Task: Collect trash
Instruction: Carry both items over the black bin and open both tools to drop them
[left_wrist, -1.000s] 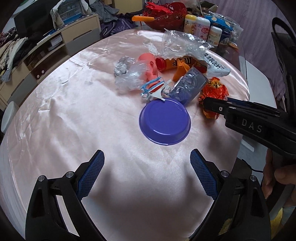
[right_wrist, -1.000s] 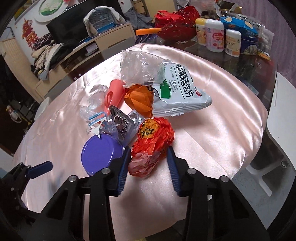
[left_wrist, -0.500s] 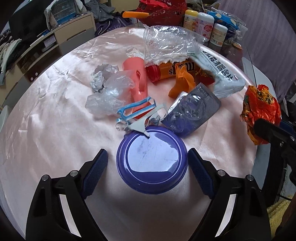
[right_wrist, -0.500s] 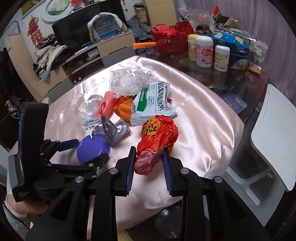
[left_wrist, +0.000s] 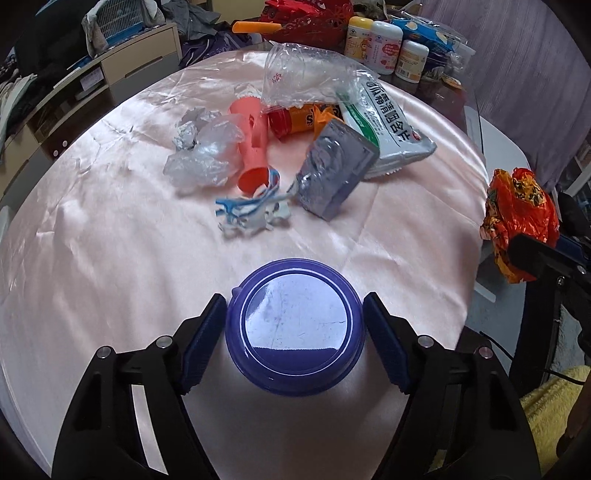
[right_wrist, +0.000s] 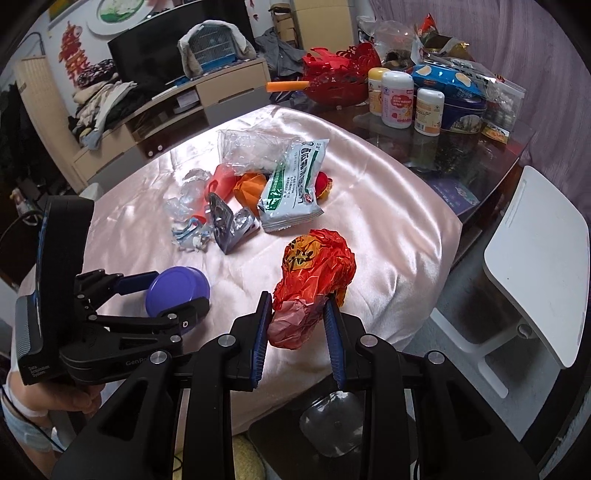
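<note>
A second earlier my left gripper (left_wrist: 293, 334) hung well back from the round purple plastic bowl (left_wrist: 294, 325), which lay upside down close to the litter heap, with my pads wide apart. By this moment the bowl sat between my pads, away from the heap and nearer the table edge; the left pad (left_wrist: 201, 343) pressed its rim, while the right pad seemed just touching, so I judged the grip closing or barely made, though I could not tell for sure.

My right gripper (right_wrist: 297, 334) had been low on the pink satin tablecloth (left_wrist: 110, 240), clenched round the crumpled red and orange foil wrapper (right_wrist: 314, 273). It was still clenched on it, but lifted clear and drawn out toward the table's right edge.

The rest lay untouched in the middle: the clear plastic bag (left_wrist: 306, 77), the white and green snack packet (left_wrist: 388, 125), the salmon plastic cup (left_wrist: 253, 147), the grey blister pack (left_wrist: 334, 170), the crumpled silver foil (left_wrist: 188, 129) and the blue and white plastic scraps (left_wrist: 247, 216).

So I reckoned one piece was secured, perhaps a second, with no bin in sight and most of the heap still to gather.
</note>
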